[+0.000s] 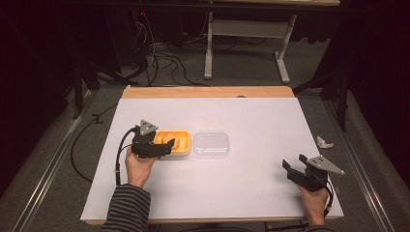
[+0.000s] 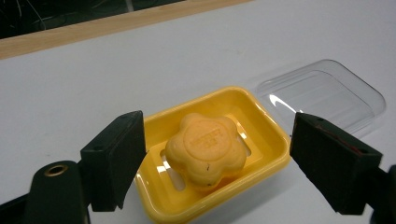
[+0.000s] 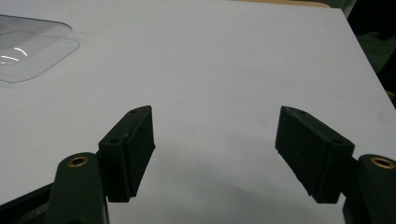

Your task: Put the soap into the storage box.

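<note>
The orange flower-shaped soap bar [image 2: 205,150] sits in the yellow plastic soap dish [image 2: 268,140], the clear plastic lid [image 2: 322,93] just beside. It looks firm but slick; best gripped across its lobed sides. Its embossed stamp is unreadable. Left gripper [image 2: 215,161] straddles it, unclenched; right gripper [image 3: 215,149] gapes empty, well apart.

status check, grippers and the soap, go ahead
Left gripper open, jaws astride the soap dish, nothing held. Right gripper open over bare table. Soap sits in the dish. Clear lid beside it, nothing blocking.

Orange soap [image 2: 205,148], yellow dish [image 2: 266,140], striped sleeve [image 1: 126,208]
</note>
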`<state>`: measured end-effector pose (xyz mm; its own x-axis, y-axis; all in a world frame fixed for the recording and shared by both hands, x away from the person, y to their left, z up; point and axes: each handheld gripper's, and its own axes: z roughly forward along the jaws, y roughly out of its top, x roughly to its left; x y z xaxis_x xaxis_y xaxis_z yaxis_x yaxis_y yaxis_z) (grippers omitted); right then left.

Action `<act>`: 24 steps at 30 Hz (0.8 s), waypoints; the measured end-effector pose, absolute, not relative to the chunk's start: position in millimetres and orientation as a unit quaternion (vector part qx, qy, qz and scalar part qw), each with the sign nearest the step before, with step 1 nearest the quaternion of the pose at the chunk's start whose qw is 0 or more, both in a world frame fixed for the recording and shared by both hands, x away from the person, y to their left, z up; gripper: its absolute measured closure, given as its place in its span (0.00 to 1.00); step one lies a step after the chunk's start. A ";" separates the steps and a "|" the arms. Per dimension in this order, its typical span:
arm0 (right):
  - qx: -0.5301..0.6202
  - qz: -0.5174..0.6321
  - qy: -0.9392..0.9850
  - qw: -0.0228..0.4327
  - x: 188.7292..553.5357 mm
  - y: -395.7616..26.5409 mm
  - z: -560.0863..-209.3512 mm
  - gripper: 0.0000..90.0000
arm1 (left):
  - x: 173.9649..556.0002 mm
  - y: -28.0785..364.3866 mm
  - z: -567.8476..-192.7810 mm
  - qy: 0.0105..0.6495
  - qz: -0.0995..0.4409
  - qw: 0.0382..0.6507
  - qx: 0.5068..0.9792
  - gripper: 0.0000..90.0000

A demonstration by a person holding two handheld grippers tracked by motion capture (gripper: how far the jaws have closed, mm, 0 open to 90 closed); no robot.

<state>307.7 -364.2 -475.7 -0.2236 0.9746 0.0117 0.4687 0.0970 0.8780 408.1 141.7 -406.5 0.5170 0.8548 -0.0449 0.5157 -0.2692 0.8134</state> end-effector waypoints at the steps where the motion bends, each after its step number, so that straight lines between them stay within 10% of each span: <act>1: 0.538 0.402 0.671 0.314 307.7 -364.2 -475.7 0.32 | 406.8 143.1 -406.2 0.444 0.206 0.408 0.771 0.21; 24: 0.538 0.398 0.673 0.314 308.0 -363.1 -475.7 0.32 | 380.3 152.4 -402.2 0.453 0.198 0.429 0.756 0.21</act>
